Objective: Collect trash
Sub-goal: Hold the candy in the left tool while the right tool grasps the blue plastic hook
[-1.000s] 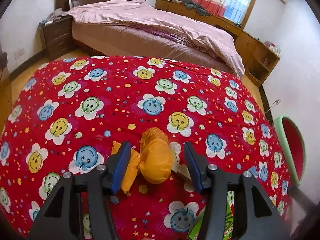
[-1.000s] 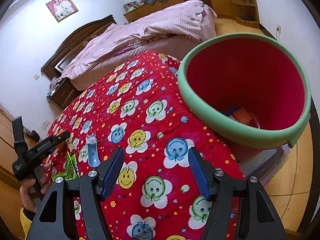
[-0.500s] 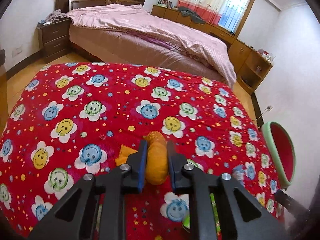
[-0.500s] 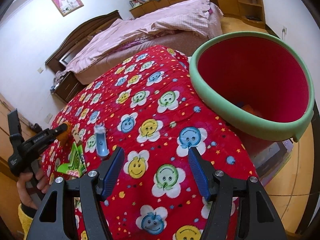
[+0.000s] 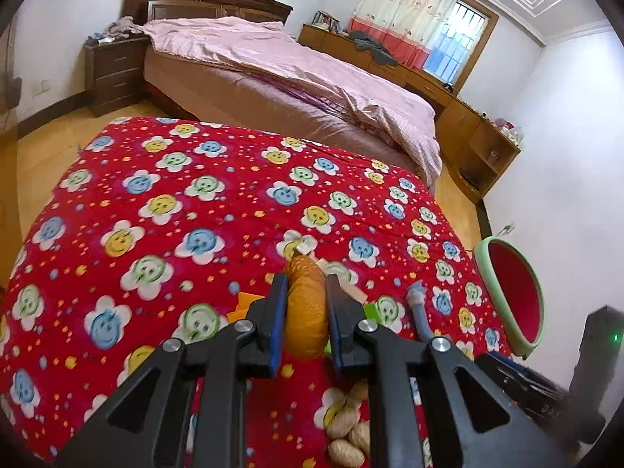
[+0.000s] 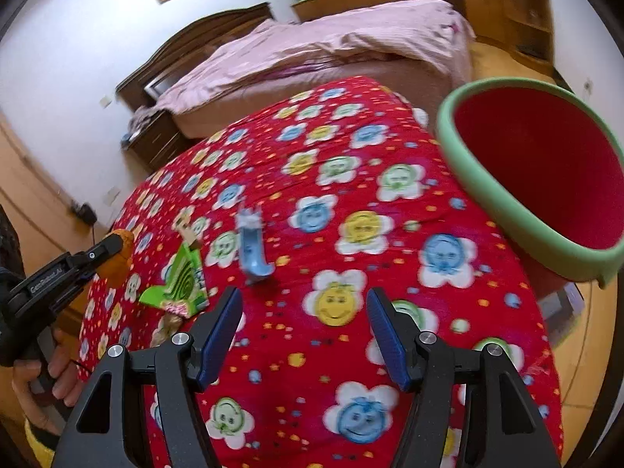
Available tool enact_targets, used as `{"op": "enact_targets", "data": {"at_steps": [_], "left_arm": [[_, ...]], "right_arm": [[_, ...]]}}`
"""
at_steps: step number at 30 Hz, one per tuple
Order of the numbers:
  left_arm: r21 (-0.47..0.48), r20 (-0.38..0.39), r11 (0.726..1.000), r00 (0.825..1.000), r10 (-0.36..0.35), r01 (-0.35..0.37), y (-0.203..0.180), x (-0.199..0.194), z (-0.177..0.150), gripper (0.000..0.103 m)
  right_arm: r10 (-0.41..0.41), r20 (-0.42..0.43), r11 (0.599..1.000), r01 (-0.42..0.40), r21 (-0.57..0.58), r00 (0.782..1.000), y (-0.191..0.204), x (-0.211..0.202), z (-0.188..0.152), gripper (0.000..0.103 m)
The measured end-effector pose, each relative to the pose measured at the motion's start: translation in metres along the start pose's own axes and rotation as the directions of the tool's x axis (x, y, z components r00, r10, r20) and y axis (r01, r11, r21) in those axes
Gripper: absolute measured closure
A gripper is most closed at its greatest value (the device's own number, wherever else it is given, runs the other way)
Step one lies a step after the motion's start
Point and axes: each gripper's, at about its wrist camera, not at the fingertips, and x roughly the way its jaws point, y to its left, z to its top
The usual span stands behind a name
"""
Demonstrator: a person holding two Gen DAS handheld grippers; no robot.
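Two grippers over a red smiley blanket (image 5: 163, 202): left gripper (image 5: 303, 292) clamped on an orange peel (image 5: 306, 312), right gripper (image 6: 304, 304) gaping empty, bin (image 6: 460, 163) up right of it, bed (image 5: 292, 78) beyond.

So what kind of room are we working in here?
A bedroom in a home, most likely: a bed with a pink cover and carved wooden headboard, a nightstand beside it, and a curtained window.

Open red cloth (image 6: 351, 355) (bin (image 6: 460, 163) rightward)
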Motion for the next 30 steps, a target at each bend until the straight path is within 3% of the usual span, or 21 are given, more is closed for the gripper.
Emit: {"op": "enact_targets", "data": {"at_steps": [11, 15, 20, 30], "left_arm": [[-0.014, -0.010, 1.000, 1.000, 0.020, -0.021, 0.008, -0.003, -0.017, 0.084], [-0.013, -0.013, 1.000, 1.000, 0.008, -0.008, 0.007, 0.001, -0.018, 0.084], [-0.013, -0.031, 1.000, 0.999, 0.006, -0.007, 0.004, 0.009, -0.020, 0.084], [-0.019, -0.015, 0.999, 0.999, -0.041, 0.041, -0.008, -0.009, -0.020, 0.084]], "right_arm": [[0.036, -0.047, 0.996, -0.039, -0.085, 0.998, 0.030, 0.038, 0.006, 0.036], [0.042, -0.039, 0.995, -0.045, -0.084, 0.998, 0.031, 0.044, 0.011, 0.047], [0.012, -0.025, 0.995, -0.015, -0.100, 1.000, 0.032, 0.048, 0.010, 0.078], [0.044, -0.001, 0.997, -0.044, -0.070, 0.999, 0.023, 0.031, 0.006, 0.079]]}}
